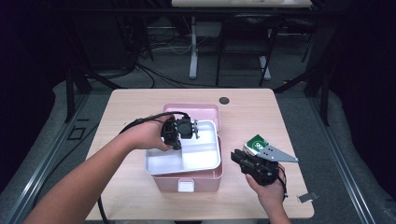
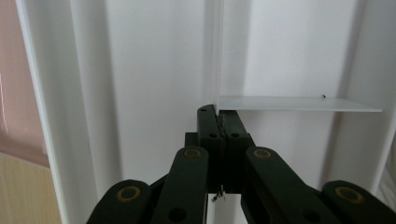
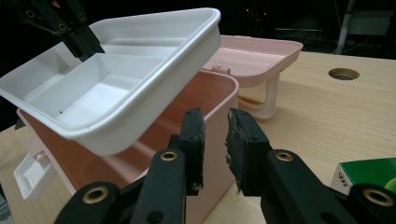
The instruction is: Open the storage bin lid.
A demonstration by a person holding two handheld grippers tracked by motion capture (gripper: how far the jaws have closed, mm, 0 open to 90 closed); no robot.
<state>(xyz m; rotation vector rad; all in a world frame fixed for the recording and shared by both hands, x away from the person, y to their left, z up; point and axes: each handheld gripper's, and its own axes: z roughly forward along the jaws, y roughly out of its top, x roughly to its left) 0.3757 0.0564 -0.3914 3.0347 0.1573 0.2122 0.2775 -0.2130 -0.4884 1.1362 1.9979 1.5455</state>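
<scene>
Your high view sits above your side, looking forward and down over the whole table (image 1: 261, 107). Your left gripper view is jammed right up against the white tray (image 2: 154, 70), staring straight into it. Your right gripper view sits low and near, facing that same tray (image 3: 116, 93) and the pink box (image 3: 210, 121), which the high view also catches.

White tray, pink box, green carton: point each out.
white tray (image 3: 93, 100), right gripper view, floor of its large compartment
pink box (image 1: 205, 180), high view, front wall
green carton (image 1: 255, 143), high view, top face
</scene>
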